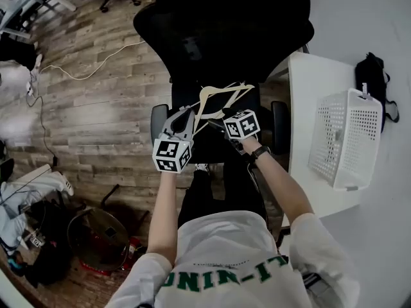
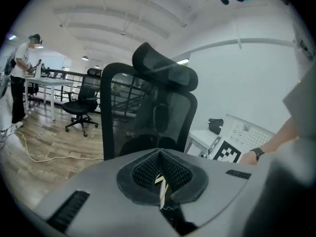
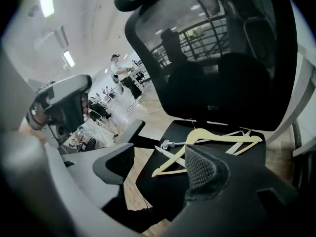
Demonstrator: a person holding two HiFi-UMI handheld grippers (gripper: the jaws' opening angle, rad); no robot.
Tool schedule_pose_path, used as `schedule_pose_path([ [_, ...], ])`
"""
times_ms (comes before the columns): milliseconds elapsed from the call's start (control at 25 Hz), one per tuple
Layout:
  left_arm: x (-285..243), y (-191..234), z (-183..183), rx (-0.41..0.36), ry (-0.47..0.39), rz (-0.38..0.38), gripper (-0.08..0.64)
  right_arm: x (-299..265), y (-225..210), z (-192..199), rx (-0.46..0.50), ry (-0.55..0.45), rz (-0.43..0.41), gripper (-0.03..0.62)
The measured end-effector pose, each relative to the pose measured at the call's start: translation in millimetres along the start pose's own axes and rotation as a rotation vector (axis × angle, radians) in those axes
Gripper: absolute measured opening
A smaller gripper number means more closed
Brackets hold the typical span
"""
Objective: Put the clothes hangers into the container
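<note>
Nearest, the left gripper [image 1: 184, 118] is held with its jaws drawn together to a slit, in which a pale sliver of one of the clothes hangers [image 2: 161, 185] is seen (whether it is pinched cannot be told). Just beside it, the right gripper [image 3: 158, 167] is held open, with nothing gripped between its spread jaws. Beyond both, the wooden clothes hangers are seen lying crossed in a loose heap on the black seat of an office chair [image 1: 225, 24], whose back is raised behind them. Farther right, a white perforated basket [image 1: 350, 133] is set on a white table [image 1: 302, 88], well apart from the hangers. To the left, a cable [image 1: 96, 69] is trailed across the plank floor [image 1: 96, 120].
</note>
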State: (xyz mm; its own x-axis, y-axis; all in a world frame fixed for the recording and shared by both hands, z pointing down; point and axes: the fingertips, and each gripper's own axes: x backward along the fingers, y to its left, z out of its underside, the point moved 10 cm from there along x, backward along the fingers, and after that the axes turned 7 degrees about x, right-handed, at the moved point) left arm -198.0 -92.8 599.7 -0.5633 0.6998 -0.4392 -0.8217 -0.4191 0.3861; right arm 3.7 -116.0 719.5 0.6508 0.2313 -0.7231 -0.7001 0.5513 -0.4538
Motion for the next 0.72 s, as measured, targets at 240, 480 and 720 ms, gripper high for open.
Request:
schedule_pose_path([
  [240, -38, 41, 23, 0.008, 0.021, -0.052, 0.003, -96, -47, 11, -0.167, 0.044, 0.035, 0.330],
  [480, -55, 67, 49, 0.016, 0.028, -0.065, 0.003, -177, -78, 31, -0.273, 0.092, 0.078, 0.328],
  [720, -53, 77, 60, 0.044, 0.034, -0.087, 0.003, -217, -91, 45, -0.331, 0.143, 0.147, 0.265],
])
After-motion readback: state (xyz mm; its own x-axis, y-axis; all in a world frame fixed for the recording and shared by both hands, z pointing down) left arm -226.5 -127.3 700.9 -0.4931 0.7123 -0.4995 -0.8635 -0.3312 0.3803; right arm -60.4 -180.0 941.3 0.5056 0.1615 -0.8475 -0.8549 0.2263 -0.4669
